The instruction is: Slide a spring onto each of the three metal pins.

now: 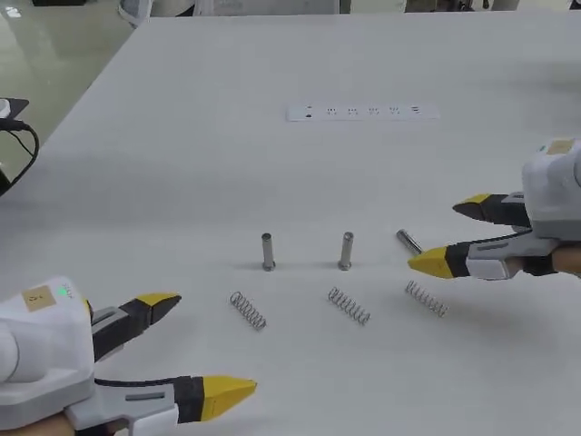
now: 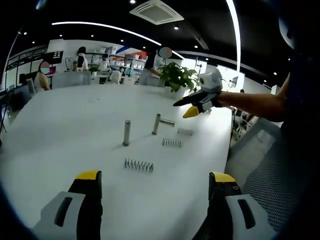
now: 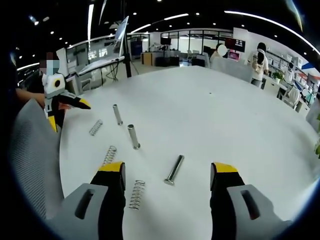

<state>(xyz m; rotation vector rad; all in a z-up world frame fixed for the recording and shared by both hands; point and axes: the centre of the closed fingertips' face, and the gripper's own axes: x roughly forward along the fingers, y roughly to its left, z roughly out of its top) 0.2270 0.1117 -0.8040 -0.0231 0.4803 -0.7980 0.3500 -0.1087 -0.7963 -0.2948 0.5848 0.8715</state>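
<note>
Short silver metal pin (image 3: 174, 169), toppled: lies on white tabletop (image 1: 363, 54) just ahead of right gripper (image 1: 436, 236), jaws wide, empty; long axis roughly along them. Left gripper (image 1: 211, 344): jaws wide, empty, well apart.

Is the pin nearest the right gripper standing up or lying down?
Lying down: the pin rests on its side on the table, unlike the two upright pins.

Ceiling strips (image 2: 234, 25) give bright, soft-shadowed light; edges warp, perhaps blur.
</note>
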